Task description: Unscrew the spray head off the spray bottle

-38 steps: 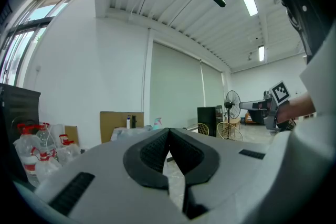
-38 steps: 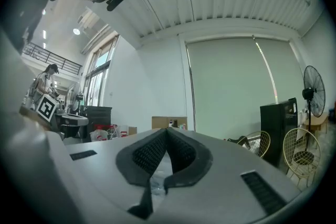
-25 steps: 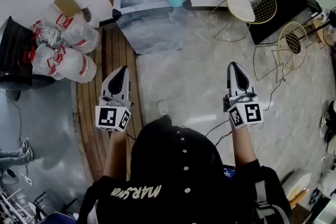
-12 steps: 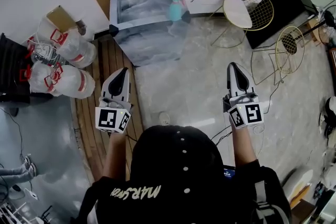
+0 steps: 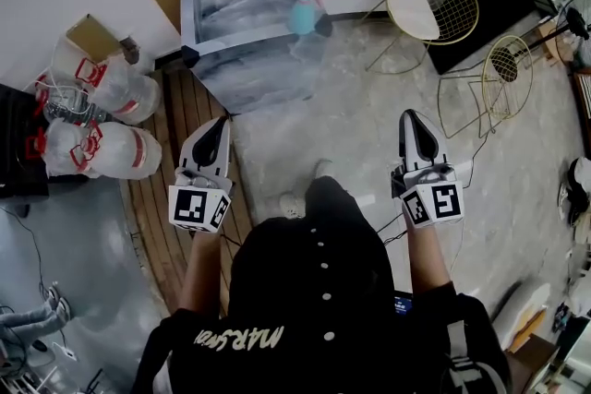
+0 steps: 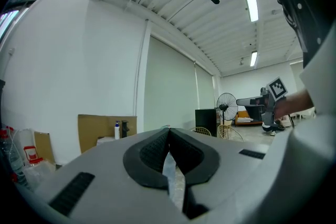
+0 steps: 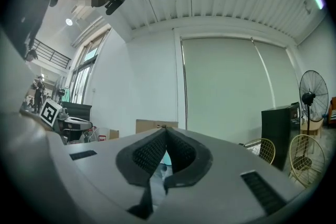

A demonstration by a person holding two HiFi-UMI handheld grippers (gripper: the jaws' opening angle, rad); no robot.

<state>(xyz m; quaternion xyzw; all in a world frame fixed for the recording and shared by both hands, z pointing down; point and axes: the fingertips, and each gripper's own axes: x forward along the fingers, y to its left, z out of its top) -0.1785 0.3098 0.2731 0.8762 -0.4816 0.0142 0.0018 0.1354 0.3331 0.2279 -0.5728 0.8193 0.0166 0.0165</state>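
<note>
The left tool [image 5: 216, 121] is shut tight with nothing in it. Ahead is the bench [image 5: 222, 74], well away from both tools. The blue-green spray bottle [image 5: 304, 12] stands on it, close to the right edge, and its spray head looks to be on. A bump from a closed tool could tip it off that side, so the tools must open first. The right tool [image 5: 413, 115] is shut and empty too. The wire chair [image 5: 503, 74] on the right could catch a foot.
</note>
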